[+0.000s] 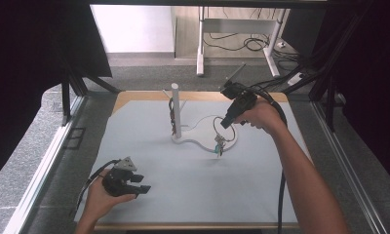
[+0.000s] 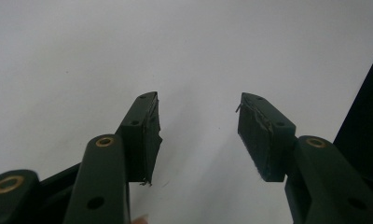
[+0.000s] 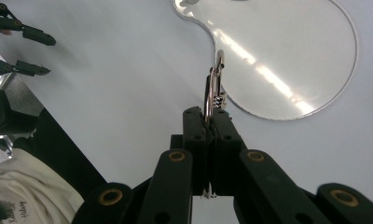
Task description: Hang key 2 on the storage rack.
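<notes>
Holding a small metal clip (image 3: 215,81) tight between its jaws, the right hand-held gripper (image 3: 208,122) hangs over the pale desk (image 1: 261,195). In the high view the clip (image 1: 219,145) sits at the near edge of a flat see-through stand (image 1: 229,140), which has a white post (image 1: 175,109) rising from it. A thin wire loop seems to run up from the clip, but it is too small to be sure.

The left hand-held gripper (image 2: 198,135) is wide open with nothing in it. It rests low near the front left corner of the desk (image 2: 82,56), well apart from the stand.

Here is what I think could go wrong. The clip is thin and shiny, and the jaws pinch only 1 end of it. A quick tug or a twist could make it slip out and drop. If the wire loop is hooked to something, pulling hard could drag the light stand along the desk or tip the post. The left hand-held gripper is too far off to hold the stand down in time.
</notes>
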Demonstrator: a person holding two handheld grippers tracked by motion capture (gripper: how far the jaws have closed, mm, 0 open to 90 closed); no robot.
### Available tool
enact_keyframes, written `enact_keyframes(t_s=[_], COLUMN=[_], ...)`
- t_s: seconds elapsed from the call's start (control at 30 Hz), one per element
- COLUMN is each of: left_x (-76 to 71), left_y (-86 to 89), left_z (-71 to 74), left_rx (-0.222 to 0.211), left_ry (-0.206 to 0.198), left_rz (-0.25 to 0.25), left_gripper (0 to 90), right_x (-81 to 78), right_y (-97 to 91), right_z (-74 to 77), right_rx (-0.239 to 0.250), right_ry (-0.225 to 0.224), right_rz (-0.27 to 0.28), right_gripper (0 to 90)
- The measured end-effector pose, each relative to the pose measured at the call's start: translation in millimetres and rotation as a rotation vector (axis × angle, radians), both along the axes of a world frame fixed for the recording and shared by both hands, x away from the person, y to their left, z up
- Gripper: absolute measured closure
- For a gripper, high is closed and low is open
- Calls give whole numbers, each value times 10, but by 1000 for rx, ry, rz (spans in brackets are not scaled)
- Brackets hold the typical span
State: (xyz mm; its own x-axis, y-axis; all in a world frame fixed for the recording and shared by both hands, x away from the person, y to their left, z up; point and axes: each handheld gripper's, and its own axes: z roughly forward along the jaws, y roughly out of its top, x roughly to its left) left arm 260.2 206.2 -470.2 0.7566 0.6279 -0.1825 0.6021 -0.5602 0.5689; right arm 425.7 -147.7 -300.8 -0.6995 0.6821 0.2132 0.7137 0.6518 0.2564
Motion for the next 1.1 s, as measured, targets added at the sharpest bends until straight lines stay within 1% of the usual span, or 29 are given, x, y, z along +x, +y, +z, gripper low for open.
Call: enact_keyframes(t_s=[0.07,0.23,0.3,0.37,0.43,0.63,1.0,1.1], left_x=[1,1,1,0,-6,-2,-5,-3], left_y=[2,7,10,16,14,23,30,32], left_z=[-2,5,6,10,11,15,17,17], left_rx=[-1,1,2,2,-7,-5,-12,-13], left_ry=[-4,-4,-5,-5,-4,-7,-6,-7], left_rz=[-3,-2,-2,-4,4,0,5,5], left_gripper=[491,491,490,490,491,490,490,490], right_x=[28,85,109,137,161,218,313,338], right_y=[31,83,109,117,120,129,174,199], right_z=[2,-1,3,-1,-4,-9,31,45], right_rx=[-4,4,-3,-2,-3,-2,-1,-21], right_ry=[-3,-9,-4,-6,-6,-9,-13,-13], right_rz=[4,-1,-11,-15,-16,-27,-42,-39], right_gripper=[869,869,869,869,870,869,869,869])
